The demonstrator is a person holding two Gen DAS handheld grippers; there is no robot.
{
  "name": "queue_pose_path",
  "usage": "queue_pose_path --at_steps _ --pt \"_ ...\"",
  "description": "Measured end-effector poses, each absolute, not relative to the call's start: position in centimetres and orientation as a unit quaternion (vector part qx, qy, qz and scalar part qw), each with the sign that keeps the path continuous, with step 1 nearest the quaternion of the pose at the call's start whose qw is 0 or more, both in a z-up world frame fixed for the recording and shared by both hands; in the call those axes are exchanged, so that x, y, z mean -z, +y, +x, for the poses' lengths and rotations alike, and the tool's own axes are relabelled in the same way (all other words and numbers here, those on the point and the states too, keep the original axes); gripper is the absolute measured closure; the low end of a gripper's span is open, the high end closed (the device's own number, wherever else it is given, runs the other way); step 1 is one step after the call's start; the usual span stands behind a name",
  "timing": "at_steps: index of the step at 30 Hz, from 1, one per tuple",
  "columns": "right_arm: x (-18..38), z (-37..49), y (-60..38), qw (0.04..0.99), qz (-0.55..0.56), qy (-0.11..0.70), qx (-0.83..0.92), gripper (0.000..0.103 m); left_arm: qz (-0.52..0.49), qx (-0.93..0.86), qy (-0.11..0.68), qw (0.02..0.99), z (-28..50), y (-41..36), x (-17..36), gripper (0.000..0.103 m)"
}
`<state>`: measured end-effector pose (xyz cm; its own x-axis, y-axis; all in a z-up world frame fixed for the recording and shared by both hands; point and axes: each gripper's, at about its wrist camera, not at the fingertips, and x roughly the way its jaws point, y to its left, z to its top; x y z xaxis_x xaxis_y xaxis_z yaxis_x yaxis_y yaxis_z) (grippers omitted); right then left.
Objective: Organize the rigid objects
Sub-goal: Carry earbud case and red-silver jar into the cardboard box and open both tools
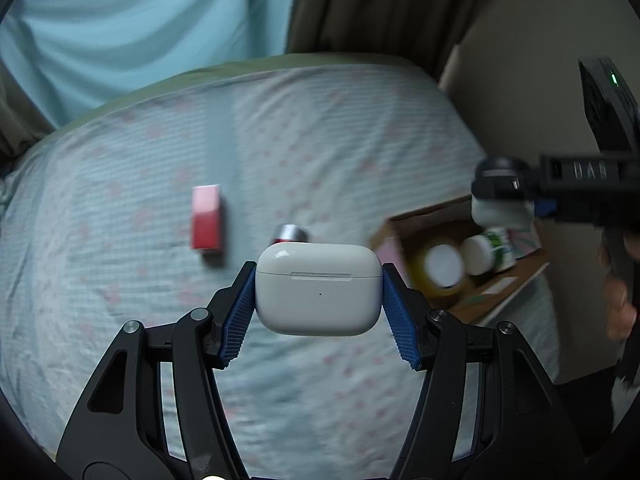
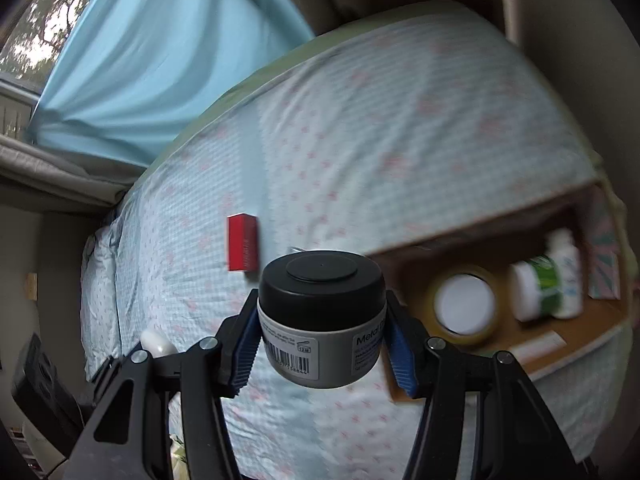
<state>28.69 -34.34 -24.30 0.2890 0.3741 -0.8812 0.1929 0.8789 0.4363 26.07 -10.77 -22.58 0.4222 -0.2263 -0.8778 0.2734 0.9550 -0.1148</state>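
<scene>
White earbud case (image 1: pixel 318 289) sitting clamped across its ends in the left gripper (image 1: pixel 319 300), above the bedsheet (image 1: pixel 120 280); right gripper (image 2: pixel 322 342) pinching a black-lidded jar (image 2: pixel 322 316) by its sides, probably heading for the cardboard box (image 2: pixel 472 236).

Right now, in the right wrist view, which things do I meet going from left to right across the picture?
red box → black-lidded jar held by the right gripper → yellow-rimmed white lid → green-labelled bottle, both in the cardboard box.
</scene>
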Motion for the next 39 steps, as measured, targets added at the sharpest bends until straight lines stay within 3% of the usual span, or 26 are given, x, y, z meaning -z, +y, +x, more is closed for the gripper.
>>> queue_pose_path --at_steps 9,20,32,39 --pt "24.1 22.8 -45.4 0.765 0.251 0.593 -0.007 0.051 0.026 0.197 0.518 0.832 23.8 -21.0 22.5 0.046" --pt "28.4 24.4 -54.0 0.759 0.21 0.617 -0.011 0.051 0.027 0.211 0.571 0.793 24.2 -30.8 29.3 0.046" --pt "36.7 28.6 -55.5 0.728 0.217 0.649 -0.047 0.051 0.084 0.219 0.626 0.743 25.6 -36.1 37.8 0.046" --pt "39.1 30.4 -53.9 0.729 0.189 0.657 -0.043 0.05 0.114 0.224 0.629 0.736 26.0 -37.0 39.3 0.046"
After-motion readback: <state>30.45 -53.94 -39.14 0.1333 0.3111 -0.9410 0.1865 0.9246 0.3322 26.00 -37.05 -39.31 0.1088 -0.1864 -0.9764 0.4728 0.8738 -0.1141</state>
